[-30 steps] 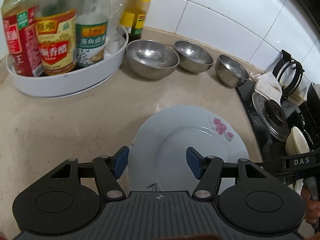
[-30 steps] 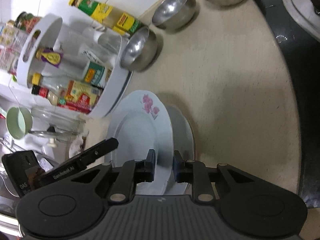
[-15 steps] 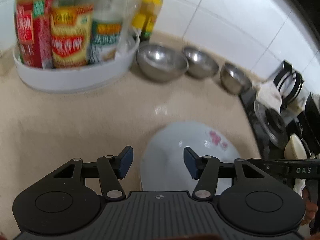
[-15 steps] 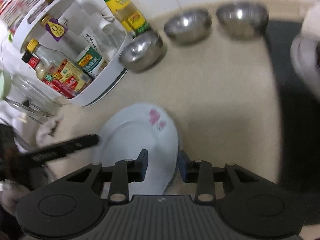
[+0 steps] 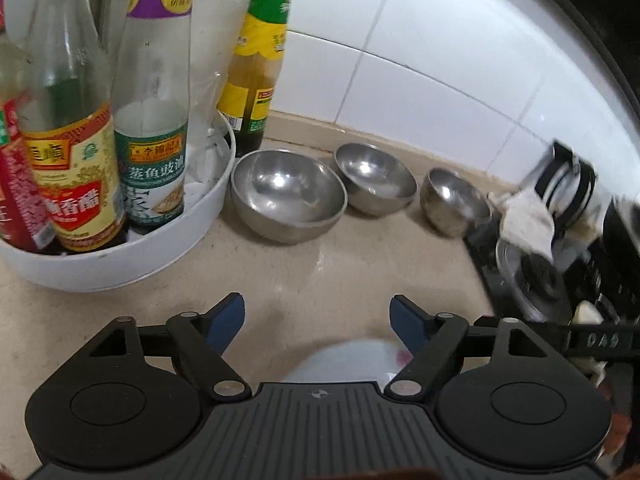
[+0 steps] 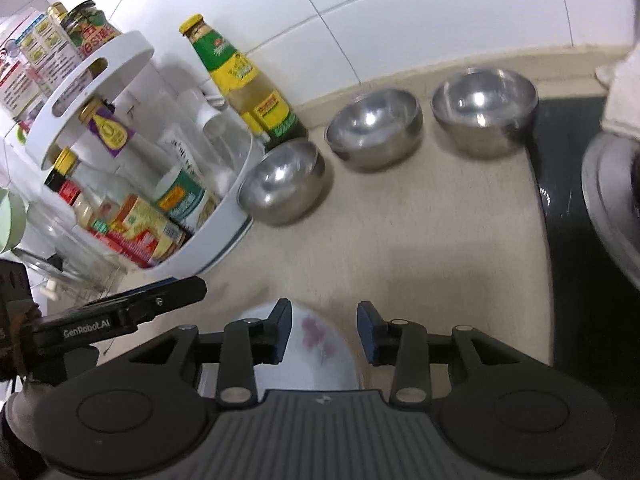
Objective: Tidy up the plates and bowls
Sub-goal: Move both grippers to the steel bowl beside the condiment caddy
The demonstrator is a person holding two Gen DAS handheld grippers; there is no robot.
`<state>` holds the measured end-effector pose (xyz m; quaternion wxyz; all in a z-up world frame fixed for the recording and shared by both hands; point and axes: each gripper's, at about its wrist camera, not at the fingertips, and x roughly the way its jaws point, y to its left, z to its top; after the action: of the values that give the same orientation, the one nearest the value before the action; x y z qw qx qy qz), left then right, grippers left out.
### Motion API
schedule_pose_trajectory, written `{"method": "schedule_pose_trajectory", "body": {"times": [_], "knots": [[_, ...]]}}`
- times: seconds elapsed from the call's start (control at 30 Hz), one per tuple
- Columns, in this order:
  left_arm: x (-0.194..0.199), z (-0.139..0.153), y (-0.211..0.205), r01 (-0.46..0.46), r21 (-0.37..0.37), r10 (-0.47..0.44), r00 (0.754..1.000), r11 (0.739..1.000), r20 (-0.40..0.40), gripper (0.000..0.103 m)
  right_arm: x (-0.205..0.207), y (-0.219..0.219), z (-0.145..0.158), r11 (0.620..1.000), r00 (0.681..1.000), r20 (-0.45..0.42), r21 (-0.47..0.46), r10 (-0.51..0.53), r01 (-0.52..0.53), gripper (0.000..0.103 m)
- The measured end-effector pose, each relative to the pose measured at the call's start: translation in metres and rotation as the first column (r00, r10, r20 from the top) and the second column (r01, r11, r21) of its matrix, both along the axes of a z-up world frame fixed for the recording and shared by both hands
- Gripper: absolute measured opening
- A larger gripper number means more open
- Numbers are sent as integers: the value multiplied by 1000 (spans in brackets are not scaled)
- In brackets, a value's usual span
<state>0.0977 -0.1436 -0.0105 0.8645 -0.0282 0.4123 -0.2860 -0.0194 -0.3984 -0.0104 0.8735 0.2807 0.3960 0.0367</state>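
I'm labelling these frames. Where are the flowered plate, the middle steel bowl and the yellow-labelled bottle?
flowered plate (image 6: 308, 354), right wrist view, on its pink flower print.
middle steel bowl (image 5: 374, 178), left wrist view, inside the bowl.
yellow-labelled bottle (image 6: 240, 80), right wrist view, on its label.

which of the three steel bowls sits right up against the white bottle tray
The largest steel bowl, at the left end of the row, next to the white bottle tray. The middle bowl and the smallest bowl sit farther right, toward the stove.
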Motion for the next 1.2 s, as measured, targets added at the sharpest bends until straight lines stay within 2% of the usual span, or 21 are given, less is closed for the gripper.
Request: {"method": "schedule_pose_trajectory", "body": {"times": [0.17,0.23,0.3,0.4,0.53,0.63,0.8,0.87,0.97,1.07,1.2], "knots": [[35,1,-14,-74,7,74,997,997,28,89,33,-11,5,1000,1000,10,-19,-21,21,37],[50,-5,-19,-107,1,107,994,994,2,89,48,-16,6,999,1000,13,-42,-27,27,43],[61,-11,-24,-128,-4,128,991,992,-25,89,61,-21,5,998,998,11,-36,-54,55,43],[73,-21,-33,-127,0,127,989,992,-70,89,80,-23,5,998,999,24,-48,-41,42,43],[86,-30,-40,-143,-4,141,985,990,-97,89,106,-23,-2,999,999,6,-10,-32,32,43],[94,-34,-38,-195,-31,191,976,980,-104,89,127,-17,-11,1000,1000,2,10,-12,12,43],[107,-41,-38,-245,-34,238,962,969,-137,88,160,-5,-23,999,1000,-24,48,14,-13,43],[108,-40,-39,-267,-17,263,959,964,-109,87,169,-3,-26,999,1000,-29,50,14,-12,43],[111,-40,-39,-270,-30,265,957,962,-121,87,181,-6,-29,997,999,-50,80,12,-8,43],[106,-41,-37,-280,-83,259,946,956,-196,85,187,-5,-33,995,997,-67,98,28,-21,43],[101,-42,-43,-286,-81,269,947,955,-174,83,190,-6,-39,990,996,-75,138,45,-35,43]]}}
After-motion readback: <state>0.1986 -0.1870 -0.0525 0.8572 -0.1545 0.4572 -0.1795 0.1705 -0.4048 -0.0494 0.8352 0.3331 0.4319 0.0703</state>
